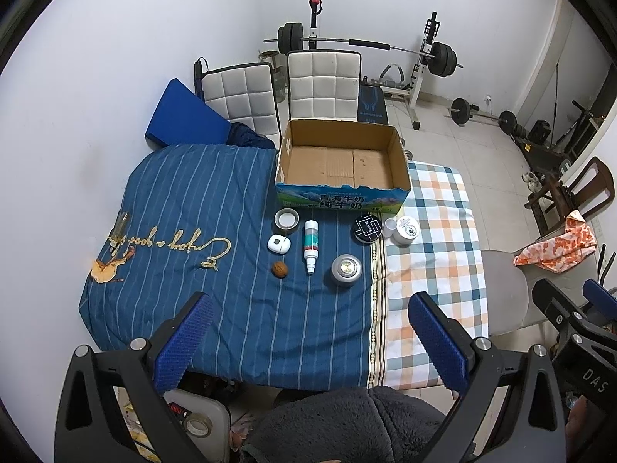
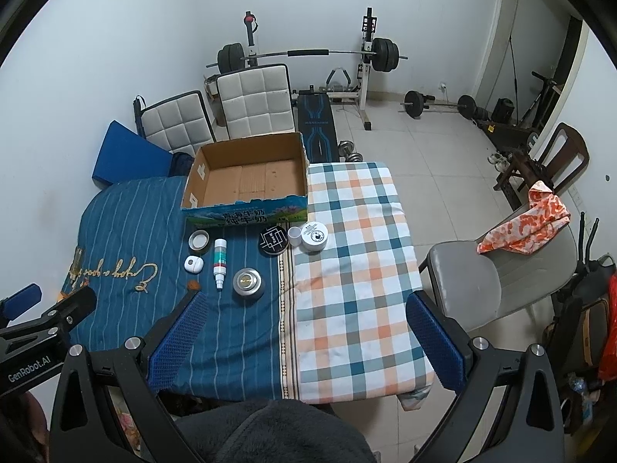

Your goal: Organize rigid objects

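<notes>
A: Start nearest. What are the claws doing?

B: The left gripper has its jaws spread wide over the near edge of the table, nothing between them. The right gripper is the same: spread, holding nothing, over the checked cloth.

A: And just past them?

B: On the striped blue cloth lies a walnut, with a round silver puck light to its right. Between the two, a white spray bottle lies flat, nozzle toward us. A small white case sits just beyond the walnut.

A: Farther on?

B: A shallow silver tin is beyond the case, near the box. Over to the right, a black round tin sits at the seam of the two cloths, then a small white cup touching or just beside a white jar on the checked cloth.

A: And the box?

B: The cardboard box stands open at the far side of the table, right behind that row, cardboard floor showing. Two white chairs stand behind it, and a barbell rack is by the wall.
</notes>
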Motion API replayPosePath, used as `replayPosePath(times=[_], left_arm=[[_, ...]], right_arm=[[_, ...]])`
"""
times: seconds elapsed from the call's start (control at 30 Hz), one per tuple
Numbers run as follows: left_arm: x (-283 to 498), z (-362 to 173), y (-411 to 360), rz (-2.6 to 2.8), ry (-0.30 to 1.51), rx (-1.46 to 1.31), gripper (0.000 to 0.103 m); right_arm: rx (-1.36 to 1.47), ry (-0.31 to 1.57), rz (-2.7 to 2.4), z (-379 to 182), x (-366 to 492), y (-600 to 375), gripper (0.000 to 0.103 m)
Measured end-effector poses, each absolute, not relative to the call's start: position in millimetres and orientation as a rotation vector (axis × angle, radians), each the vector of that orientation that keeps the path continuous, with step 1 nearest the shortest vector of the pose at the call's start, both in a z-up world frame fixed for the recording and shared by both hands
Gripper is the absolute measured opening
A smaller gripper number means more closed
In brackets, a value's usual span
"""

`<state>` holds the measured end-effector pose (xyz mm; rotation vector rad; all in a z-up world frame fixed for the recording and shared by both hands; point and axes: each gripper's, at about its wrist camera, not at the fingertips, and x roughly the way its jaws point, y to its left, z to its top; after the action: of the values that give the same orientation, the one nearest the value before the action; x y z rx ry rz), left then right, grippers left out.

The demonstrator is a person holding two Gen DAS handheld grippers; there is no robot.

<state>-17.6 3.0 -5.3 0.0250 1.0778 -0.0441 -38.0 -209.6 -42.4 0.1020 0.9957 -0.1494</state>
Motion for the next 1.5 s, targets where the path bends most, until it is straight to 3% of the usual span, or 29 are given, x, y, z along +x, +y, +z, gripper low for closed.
replayPosePath(times=[1.5], left_arm=[[24, -12, 20, -0.041, 1.098, 0.031, 0.103]], right_arm=[[0.107, 1.000, -0.137, -42, -7, -196, 0.103]])
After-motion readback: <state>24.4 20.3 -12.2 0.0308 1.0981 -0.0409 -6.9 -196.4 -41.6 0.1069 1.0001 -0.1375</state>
